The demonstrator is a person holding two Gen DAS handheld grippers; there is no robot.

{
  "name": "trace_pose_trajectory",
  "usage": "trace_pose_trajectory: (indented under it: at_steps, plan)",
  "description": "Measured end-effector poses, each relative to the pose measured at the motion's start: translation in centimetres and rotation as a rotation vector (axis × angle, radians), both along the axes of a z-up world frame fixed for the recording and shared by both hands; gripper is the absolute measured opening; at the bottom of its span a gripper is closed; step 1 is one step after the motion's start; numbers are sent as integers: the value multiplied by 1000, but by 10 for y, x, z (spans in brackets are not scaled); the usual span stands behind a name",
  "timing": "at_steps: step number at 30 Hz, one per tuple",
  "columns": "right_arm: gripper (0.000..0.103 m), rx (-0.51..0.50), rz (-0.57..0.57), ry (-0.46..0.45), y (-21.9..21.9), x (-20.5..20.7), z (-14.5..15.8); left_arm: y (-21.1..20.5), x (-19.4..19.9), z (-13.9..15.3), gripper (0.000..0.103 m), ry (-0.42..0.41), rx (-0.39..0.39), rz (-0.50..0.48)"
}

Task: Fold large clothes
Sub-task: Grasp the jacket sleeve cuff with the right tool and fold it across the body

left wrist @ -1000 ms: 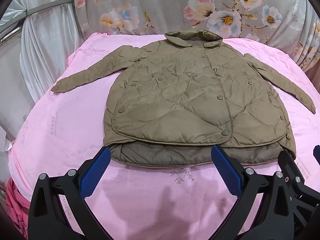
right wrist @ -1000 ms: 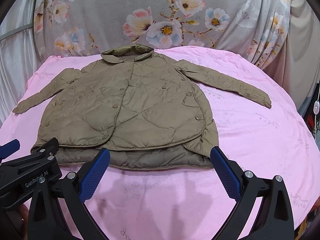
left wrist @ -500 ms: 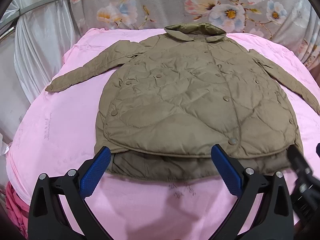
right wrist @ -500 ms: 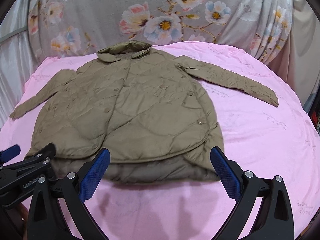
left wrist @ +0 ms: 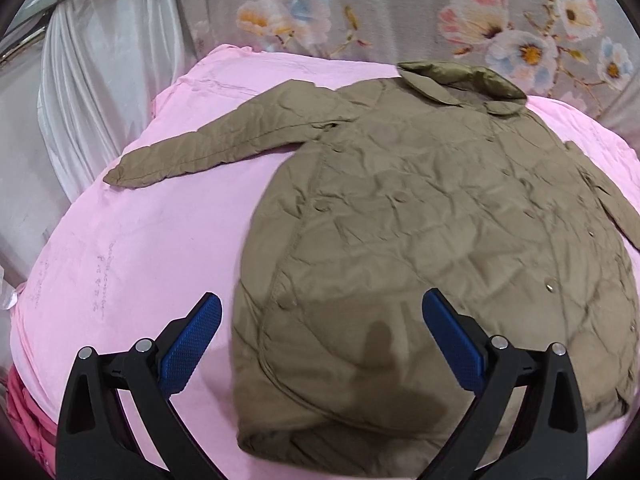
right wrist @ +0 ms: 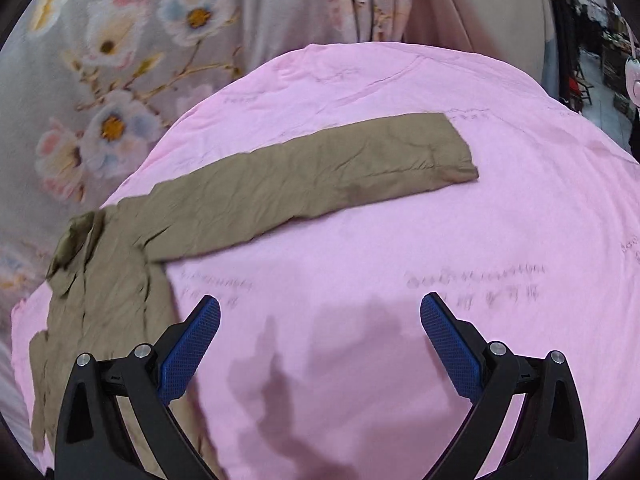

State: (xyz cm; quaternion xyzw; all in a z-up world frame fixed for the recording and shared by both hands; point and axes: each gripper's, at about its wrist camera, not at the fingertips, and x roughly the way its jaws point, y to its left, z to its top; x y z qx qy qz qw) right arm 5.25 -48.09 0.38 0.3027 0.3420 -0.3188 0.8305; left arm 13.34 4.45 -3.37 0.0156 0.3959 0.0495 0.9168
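Observation:
An olive quilted jacket (left wrist: pixel 432 240) lies face up and buttoned on a pink sheet (left wrist: pixel 132 248), collar at the far side. Its left sleeve (left wrist: pixel 208 148) stretches out toward the left edge. My left gripper (left wrist: pixel 320 340) hovers open over the jacket's lower left hem, with nothing between its blue pads. In the right wrist view the jacket's other sleeve (right wrist: pixel 320 176) reaches out to the right, cuff (right wrist: pixel 460 156) flat on the sheet. My right gripper (right wrist: pixel 320 340) is open above bare pink sheet (right wrist: pixel 400 260), below that sleeve and right of the jacket's body (right wrist: pixel 104 312).
A grey flowered curtain (left wrist: pixel 440 20) hangs behind the bed. White drapes (left wrist: pixel 92 72) stand at the left. A red-pink cloth (left wrist: pixel 28 420) shows below the sheet's left edge. A shop aisle (right wrist: pixel 596 68) is visible at the far right.
Both grippers moved forward and apart: the left drifted left over the jacket's hem, the right swung right to face the right sleeve. Both stayed open.

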Motion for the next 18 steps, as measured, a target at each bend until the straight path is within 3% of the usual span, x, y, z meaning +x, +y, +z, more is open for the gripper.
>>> trace_pose_trajectory:
  at_steps: [8, 13, 16, 18]
  plan:
    - [98, 83, -100, -60, -80, 29, -29, 20, 27, -5, 98, -32, 19, 63]
    - [95, 57, -147, -43, -95, 40, -40, 27, 34, -14, 98, -5, -1, 73]
    - [77, 33, -168, -47, -100, 48, -40, 27, 36, -20, 98, 10, 4, 74]
    - [49, 35, -158, -43, -107, 57, -40, 26, 38, -24, 98, 24, 5, 75]
